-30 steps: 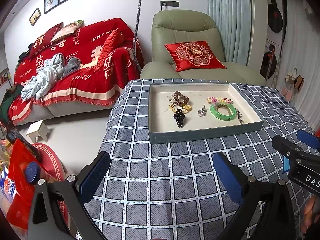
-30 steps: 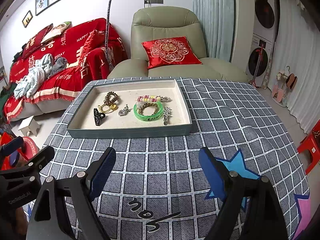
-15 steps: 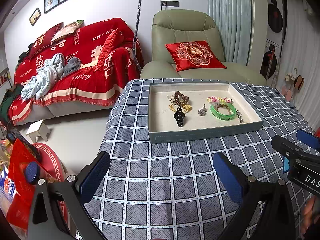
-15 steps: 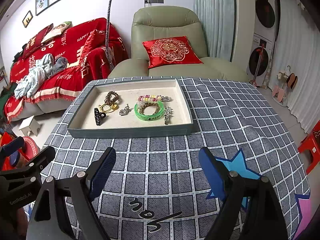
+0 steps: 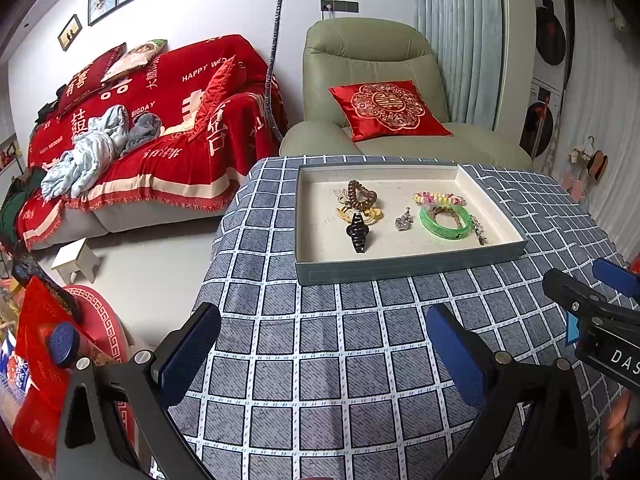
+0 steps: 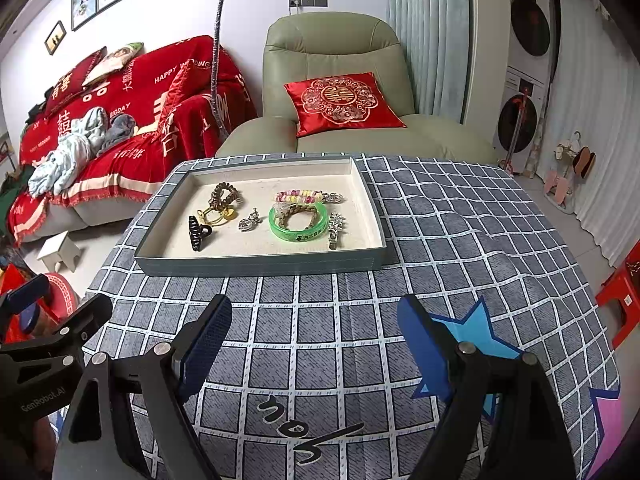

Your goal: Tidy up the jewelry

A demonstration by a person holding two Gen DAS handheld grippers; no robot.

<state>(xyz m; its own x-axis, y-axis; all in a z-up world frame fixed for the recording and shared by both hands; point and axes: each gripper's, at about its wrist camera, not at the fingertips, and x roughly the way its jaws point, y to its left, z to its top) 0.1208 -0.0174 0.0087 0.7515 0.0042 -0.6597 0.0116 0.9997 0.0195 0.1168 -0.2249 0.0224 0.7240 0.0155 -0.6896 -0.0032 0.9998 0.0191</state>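
Observation:
A shallow grey tray (image 5: 404, 270) (image 6: 256, 266) with a cream lining sits on the checked tablecloth. Inside lie a black claw clip (image 5: 357, 233) (image 6: 198, 233), a brown coil tie (image 5: 360, 196) (image 6: 224, 196), a silver charm (image 5: 404, 222) (image 6: 249, 222), a green bangle (image 5: 443, 222) (image 6: 302, 222), a pastel coil tie (image 5: 438, 199) (image 6: 298, 197) and a silver hair clip (image 5: 478, 230) (image 6: 335, 229). My left gripper (image 5: 320, 344) hovers open over the cloth, short of the tray. My right gripper (image 6: 316, 336) also stands open and empty in front of the tray.
The table's left edge (image 5: 216, 248) drops to the floor, where a white stool (image 5: 76, 260) stands. Behind the table are a green armchair (image 6: 332, 80) with a red cushion and a red-covered sofa (image 5: 140, 120). A red stool (image 6: 620, 300) stands at the right.

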